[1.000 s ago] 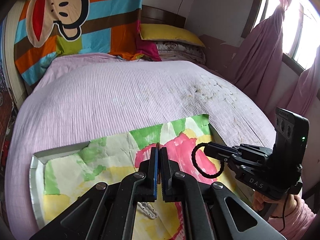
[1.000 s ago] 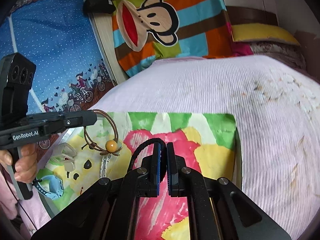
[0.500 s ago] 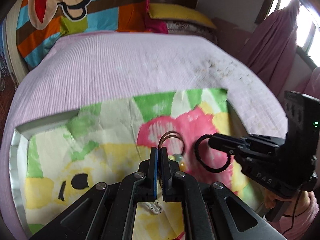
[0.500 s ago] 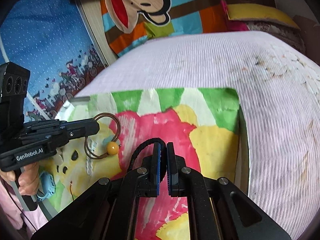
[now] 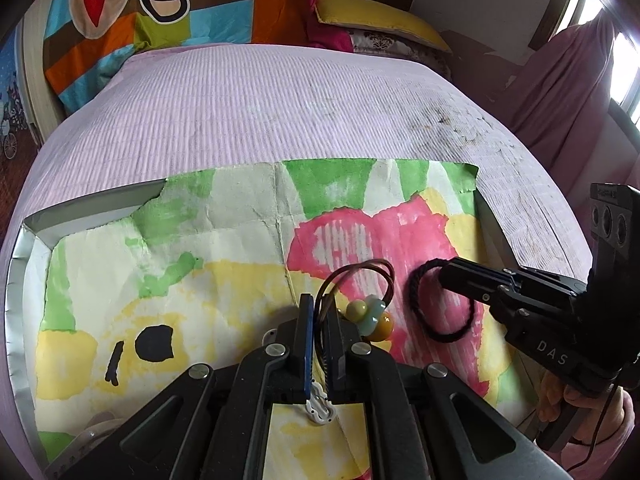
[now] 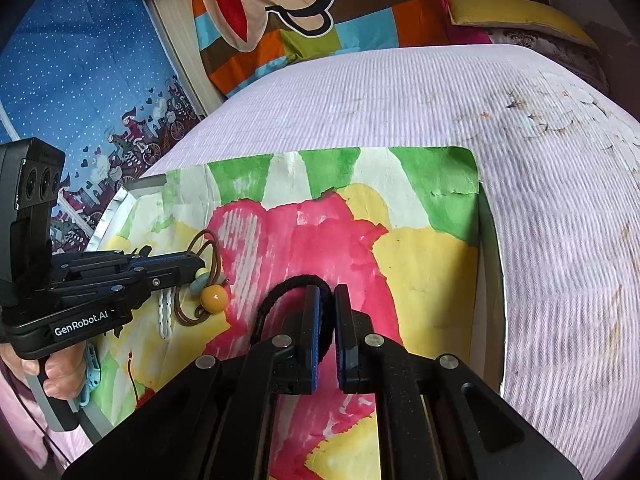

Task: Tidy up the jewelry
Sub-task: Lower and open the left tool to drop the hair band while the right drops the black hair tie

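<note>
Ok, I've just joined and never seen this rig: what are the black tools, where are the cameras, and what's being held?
There is no robot arm. A person holds two black hand tools with pinching jaws, one in each hand, and each carries a wide-angle camera that looks along its jaws.

In the left tool's picture, the left gripper sits at the bottom, shut on a brown cord bracelet with yellow and pale blue beads. The other tool shows at the right.

In the right tool's picture, the right gripper is shut on a black braided loop.

Both hang just over a painted paper sheet lining a shallow tray on a bed with a lilac cover. A small white chain piece lies on the paper.
</note>
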`<state>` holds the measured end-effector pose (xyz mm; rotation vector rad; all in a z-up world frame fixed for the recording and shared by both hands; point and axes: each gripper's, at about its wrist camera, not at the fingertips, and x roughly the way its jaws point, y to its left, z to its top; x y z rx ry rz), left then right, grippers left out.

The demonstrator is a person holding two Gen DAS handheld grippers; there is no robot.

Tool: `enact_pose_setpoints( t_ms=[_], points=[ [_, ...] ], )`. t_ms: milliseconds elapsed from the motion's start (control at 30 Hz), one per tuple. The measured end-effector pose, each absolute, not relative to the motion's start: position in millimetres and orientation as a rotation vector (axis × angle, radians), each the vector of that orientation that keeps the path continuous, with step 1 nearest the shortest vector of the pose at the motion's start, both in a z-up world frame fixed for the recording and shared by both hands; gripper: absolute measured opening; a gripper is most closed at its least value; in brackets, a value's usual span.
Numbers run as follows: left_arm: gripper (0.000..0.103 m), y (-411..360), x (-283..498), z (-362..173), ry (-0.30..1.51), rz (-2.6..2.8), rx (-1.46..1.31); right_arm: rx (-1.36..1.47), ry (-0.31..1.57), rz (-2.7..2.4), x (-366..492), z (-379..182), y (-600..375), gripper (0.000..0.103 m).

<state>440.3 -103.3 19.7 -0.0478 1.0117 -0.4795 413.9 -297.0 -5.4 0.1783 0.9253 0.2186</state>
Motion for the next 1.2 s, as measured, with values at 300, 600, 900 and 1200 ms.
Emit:
enact_pose_setpoints(
  t_ms=[300,600,900,1200],
  points=[
    [0.011,-98.2,431.0,27.5,0.974,-0.471,-0.042,0.201,0.879,0.207,404.5,1.9,-309.9,0.016],
    [0.031,-89.2,424.0,37.4,0.914,-0.446,-0.062,0.200,0.804,0.194,389.7,14.1,-314.1,0.032],
    [0.059,-82.9,410.9,54.8,0.813,-0.419,-0.079,0.188,0.700,0.152,371.5,32.7,-317.4,0.051],
    [0.080,-70.9,396.0,74.7,0.705,-0.370,-0.124,0.192,0.589,0.115,349.6,53.3,-325.7,0.074]
  ],
)
